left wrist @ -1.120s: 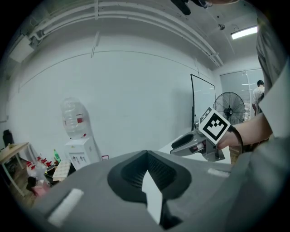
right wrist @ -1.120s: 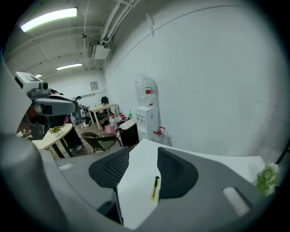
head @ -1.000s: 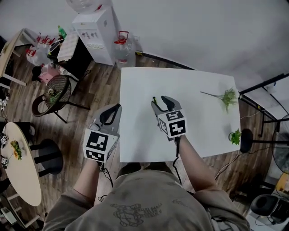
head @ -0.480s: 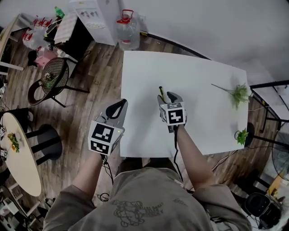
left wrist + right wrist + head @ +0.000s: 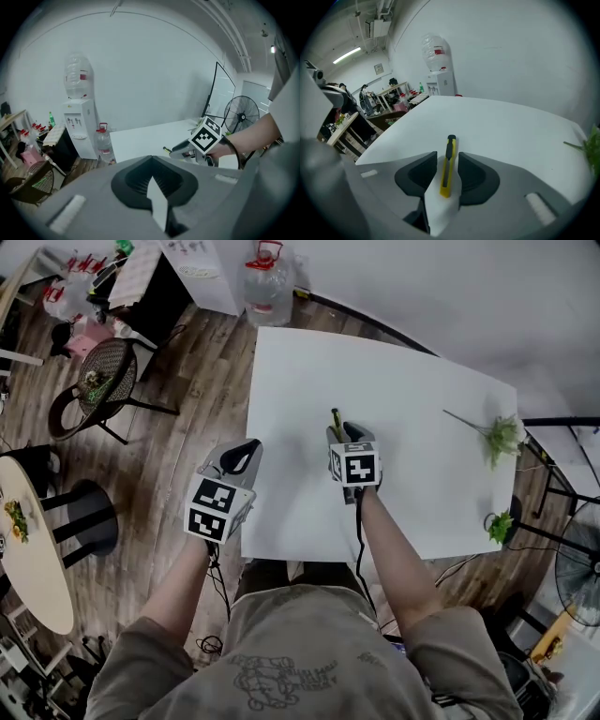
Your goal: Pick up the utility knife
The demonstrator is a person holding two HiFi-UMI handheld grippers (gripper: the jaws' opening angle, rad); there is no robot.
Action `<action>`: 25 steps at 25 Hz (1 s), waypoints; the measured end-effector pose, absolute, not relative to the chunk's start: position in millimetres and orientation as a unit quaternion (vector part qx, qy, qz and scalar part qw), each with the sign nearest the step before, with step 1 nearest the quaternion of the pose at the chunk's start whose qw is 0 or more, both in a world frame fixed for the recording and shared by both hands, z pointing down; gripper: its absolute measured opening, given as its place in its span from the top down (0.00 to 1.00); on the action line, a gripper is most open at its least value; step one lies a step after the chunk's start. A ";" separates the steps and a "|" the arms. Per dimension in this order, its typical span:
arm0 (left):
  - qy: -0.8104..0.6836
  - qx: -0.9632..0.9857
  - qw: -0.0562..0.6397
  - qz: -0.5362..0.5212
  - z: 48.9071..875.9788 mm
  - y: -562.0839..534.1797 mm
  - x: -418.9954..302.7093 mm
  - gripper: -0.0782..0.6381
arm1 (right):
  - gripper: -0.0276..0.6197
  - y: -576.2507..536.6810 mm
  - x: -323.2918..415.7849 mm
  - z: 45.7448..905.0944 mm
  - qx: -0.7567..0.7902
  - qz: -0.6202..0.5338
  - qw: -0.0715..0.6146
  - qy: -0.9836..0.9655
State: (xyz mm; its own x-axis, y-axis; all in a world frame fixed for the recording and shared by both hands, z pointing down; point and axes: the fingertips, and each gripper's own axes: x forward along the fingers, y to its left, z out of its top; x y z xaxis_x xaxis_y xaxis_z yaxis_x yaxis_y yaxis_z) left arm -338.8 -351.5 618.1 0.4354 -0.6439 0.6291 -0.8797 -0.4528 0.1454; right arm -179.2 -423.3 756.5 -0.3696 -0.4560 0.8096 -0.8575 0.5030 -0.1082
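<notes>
The utility knife (image 5: pixel 448 164), yellow with a black tip, lies flat on the white table (image 5: pixel 501 126). My right gripper (image 5: pixel 447 157) is down over it, a jaw on each side. A thin gap shows on both sides of the knife, so the gripper is open; its jaws have just been closing. From the head view only the knife's far end (image 5: pixel 336 418) pokes out ahead of the right gripper (image 5: pixel 342 433). My left gripper (image 5: pixel 249 446) hangs off the table's left edge, shut with nothing in it. From the left gripper (image 5: pixel 151 158) view, the right gripper (image 5: pixel 187 147) is ahead on the table.
A green plant sprig (image 5: pixel 492 435) lies at the table's far right, and another green plant (image 5: pixel 497 524) sits by the right edge. Beyond the far left corner stand a water jug (image 5: pixel 265 282) and a dispenser (image 5: pixel 77 126). A chair (image 5: pixel 98 390) and a round table (image 5: pixel 33 559) are left.
Both grippers have come down. The right gripper has sunk onto the table so the knife lies between its jaws, and those jaws stand narrower than before.
</notes>
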 end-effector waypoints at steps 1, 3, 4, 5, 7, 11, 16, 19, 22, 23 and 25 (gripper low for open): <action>-0.470 0.811 0.240 0.253 619.1 -349.6 -340.4 0.89 | 0.72 -424.2 -177.6 757.3 0.425 0.262 0.374 -0.781; -0.472 0.808 0.248 0.253 620.5 -345.1 -342.2 0.89 | 0.75 -425.4 -175.7 757.9 0.432 0.243 0.378 -0.782; -0.474 0.807 0.248 0.250 621.0 -343.5 -343.4 0.89 | 0.75 -424.8 -176.5 758.1 0.430 0.234 0.381 -0.784; -0.477 0.806 0.249 0.248 621.3 -341.4 -344.4 0.89 | 0.76 -423.3 -178.2 758.6 0.424 0.226 0.386 -0.787; -0.480 0.804 0.251 0.246 620.5 -335.5 -344.8 0.89 | 0.83 -419.9 -181.6 759.6 0.412 0.225 0.394 -0.790; -0.480 0.804 0.246 0.251 614.3 -328.5 -342.8 0.89 | 0.83 -417.9 -184.3 753.3 0.402 0.247 0.392 -0.790; -0.488 0.806 0.232 0.241 588.8 -324.4 -347.1 0.89 | 0.83 -414.9 -188.1 714.1 0.399 0.239 0.369 -0.805; -0.502 0.806 0.220 0.225 565.4 -326.3 -354.2 0.89 | 0.83 -419.1 -194.8 668.2 0.401 0.220 0.335 -0.824; -0.513 0.808 0.196 0.213 537.2 -331.4 -358.1 0.89 | 0.83 -424.6 -198.8 614.6 0.401 0.194 0.296 -0.845; -0.515 0.810 0.186 0.210 527.0 -331.5 -359.0 0.89 | 0.83 -423.7 -200.7 595.6 0.400 0.183 0.284 -0.852; -0.519 0.814 0.166 0.202 505.7 -329.7 -361.0 0.89 | 0.83 -417.3 -205.6 555.9 0.394 0.158 0.260 -0.867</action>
State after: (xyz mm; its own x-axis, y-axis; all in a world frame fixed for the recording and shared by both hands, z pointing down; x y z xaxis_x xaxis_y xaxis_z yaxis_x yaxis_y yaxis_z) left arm -361.0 -329.7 505.7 0.3794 -0.7779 0.5010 -0.9120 -0.4055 0.0612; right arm -205.6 -417.3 555.9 -0.5533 -0.6015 0.5762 -0.7663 0.6387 -0.0690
